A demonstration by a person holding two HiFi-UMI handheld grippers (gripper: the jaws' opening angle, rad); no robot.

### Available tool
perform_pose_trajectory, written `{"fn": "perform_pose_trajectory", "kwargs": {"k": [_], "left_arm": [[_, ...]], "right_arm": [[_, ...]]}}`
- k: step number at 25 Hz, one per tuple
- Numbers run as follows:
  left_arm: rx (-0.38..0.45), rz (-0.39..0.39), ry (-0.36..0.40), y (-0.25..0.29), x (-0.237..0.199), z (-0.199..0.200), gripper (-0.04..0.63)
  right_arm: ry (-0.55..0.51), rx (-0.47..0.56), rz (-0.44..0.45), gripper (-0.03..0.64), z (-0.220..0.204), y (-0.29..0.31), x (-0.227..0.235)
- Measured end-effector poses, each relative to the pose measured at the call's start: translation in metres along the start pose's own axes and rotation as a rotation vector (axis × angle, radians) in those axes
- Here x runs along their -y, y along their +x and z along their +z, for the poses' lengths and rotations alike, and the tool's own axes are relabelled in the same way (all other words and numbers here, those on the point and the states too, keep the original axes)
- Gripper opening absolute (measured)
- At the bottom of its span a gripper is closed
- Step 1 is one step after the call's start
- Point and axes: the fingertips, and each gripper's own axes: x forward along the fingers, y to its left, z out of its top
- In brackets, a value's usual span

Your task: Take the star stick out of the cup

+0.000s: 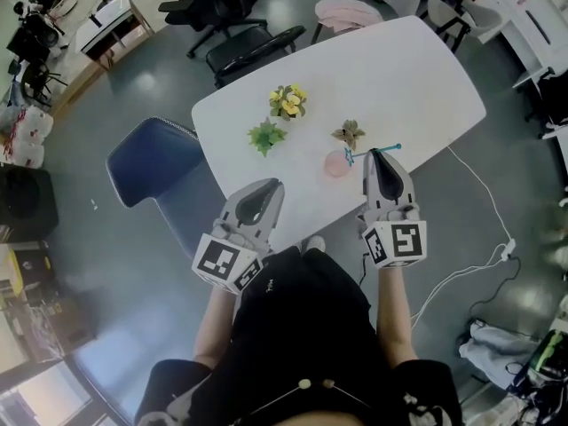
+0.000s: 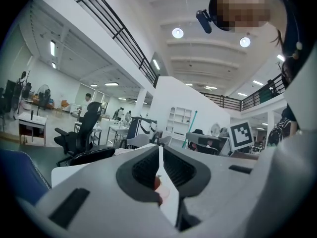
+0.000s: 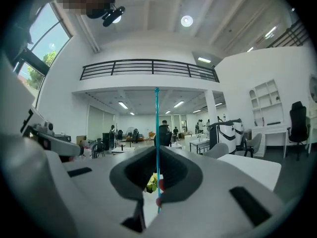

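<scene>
A thin teal star stick (image 3: pixel 157 128) runs straight up between the jaws of my right gripper (image 3: pixel 157 155), which is shut on it. In the head view the star stick (image 1: pixel 390 148) lies nearly level. Its blue end reaches the right rim of the pink cup (image 1: pixel 335 164) on the white table (image 1: pixel 417 78); whether that end is inside the cup I cannot tell. My right gripper (image 1: pixel 383 154) sits just right of the cup. My left gripper (image 1: pixel 272 186) hovers over the table's near edge, left of the cup, shut and holding nothing; the left gripper (image 2: pixel 159 151) shows only a hairline gap.
Three small plants stand on the table behind the cup: yellow flowers (image 1: pixel 288 101), a green one (image 1: pixel 266 136) and a brownish one (image 1: pixel 349 133). A blue chair (image 1: pixel 155 162) stands left of the table, black office chairs (image 1: pixel 253 47) behind it. A white cable (image 1: pixel 479 256) trails on the floor at right.
</scene>
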Motion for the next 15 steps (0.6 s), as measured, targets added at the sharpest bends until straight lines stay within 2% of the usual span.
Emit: {"fn": "perform_pose_trajectory", "kwargs": {"k": [6, 15], "left_arm": [[0.016, -0.026, 0.006, 0.006, 0.011, 0.009, 0.023], [0.024, -0.039, -0.002, 0.012, 0.019, 0.007, 0.023]], "right_arm": [[-0.015, 0.096, -0.045, 0.021, 0.041, -0.039, -0.006], [-0.028, 0.139, -0.049, 0.020, 0.062, -0.053, -0.009]]}}
